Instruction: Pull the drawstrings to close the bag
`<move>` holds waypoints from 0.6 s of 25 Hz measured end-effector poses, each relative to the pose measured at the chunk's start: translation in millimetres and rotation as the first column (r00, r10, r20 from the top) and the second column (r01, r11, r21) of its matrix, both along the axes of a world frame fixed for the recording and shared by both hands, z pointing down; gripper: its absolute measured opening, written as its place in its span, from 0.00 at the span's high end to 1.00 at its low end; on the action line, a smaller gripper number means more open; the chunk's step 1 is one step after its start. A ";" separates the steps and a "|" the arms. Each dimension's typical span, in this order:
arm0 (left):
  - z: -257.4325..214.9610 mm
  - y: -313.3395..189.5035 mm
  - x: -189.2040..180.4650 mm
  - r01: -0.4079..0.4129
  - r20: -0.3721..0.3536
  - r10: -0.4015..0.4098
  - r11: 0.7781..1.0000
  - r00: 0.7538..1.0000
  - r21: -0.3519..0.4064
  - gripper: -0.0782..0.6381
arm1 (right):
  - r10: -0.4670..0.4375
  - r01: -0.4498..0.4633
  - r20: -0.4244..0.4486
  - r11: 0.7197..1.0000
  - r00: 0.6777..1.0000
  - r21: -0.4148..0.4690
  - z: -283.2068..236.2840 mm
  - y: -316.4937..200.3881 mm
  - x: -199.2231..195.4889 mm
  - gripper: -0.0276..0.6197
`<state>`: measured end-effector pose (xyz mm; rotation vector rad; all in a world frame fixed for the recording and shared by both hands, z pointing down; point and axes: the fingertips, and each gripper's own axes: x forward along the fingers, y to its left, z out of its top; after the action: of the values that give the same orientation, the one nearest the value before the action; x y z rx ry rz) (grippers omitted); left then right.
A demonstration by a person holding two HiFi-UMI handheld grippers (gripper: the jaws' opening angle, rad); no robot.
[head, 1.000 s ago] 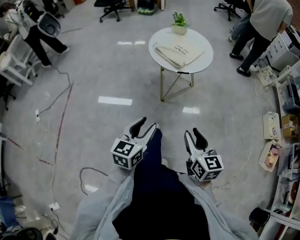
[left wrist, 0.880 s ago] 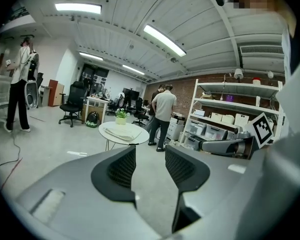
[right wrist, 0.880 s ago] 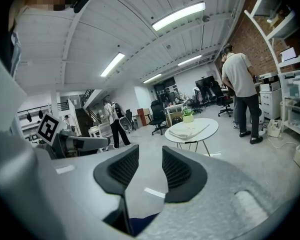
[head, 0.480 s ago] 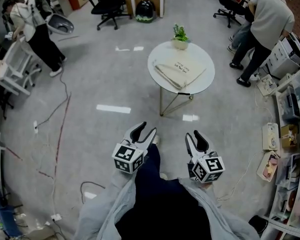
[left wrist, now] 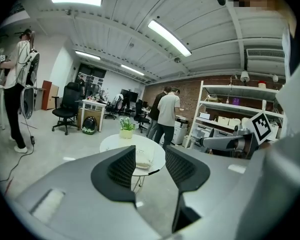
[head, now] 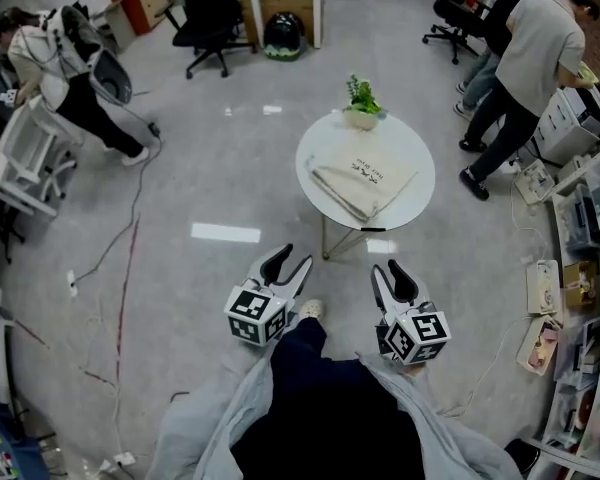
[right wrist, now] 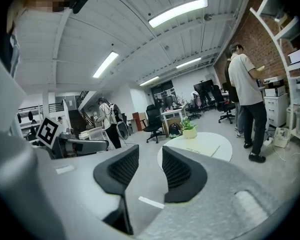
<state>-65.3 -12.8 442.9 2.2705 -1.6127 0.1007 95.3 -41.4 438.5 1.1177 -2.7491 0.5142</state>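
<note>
My left gripper (head: 295,257) and right gripper (head: 387,269) hang spread and empty. I should reach the surface's (head: 412,152) near edge first, squaring up to the bag (head: 363,179).

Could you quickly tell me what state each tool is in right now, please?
Left tool: open, jaws apart, holding nothing.
Right tool: open, jaws apart, holding nothing.
</note>
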 end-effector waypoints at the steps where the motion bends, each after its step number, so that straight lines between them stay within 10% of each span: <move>1: -0.5 -8.5 -5.9 -0.003 0.001 0.003 1.000 1.000 0.001 0.64 | 0.002 -0.002 0.001 1.000 1.000 -0.001 0.5 -8.0 -5.9 0.74; 15: 28.9 -80.8 -54.7 -0.173 0.039 0.176 0.982 0.984 -0.077 0.63 | 0.106 -0.108 -0.039 0.992 0.994 -0.061 30.1 -64.8 -55.0 0.74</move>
<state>-120.1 -93.6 471.8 2.3639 -1.4044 0.2538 40.3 -106.2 468.6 1.2519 -2.6343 0.5839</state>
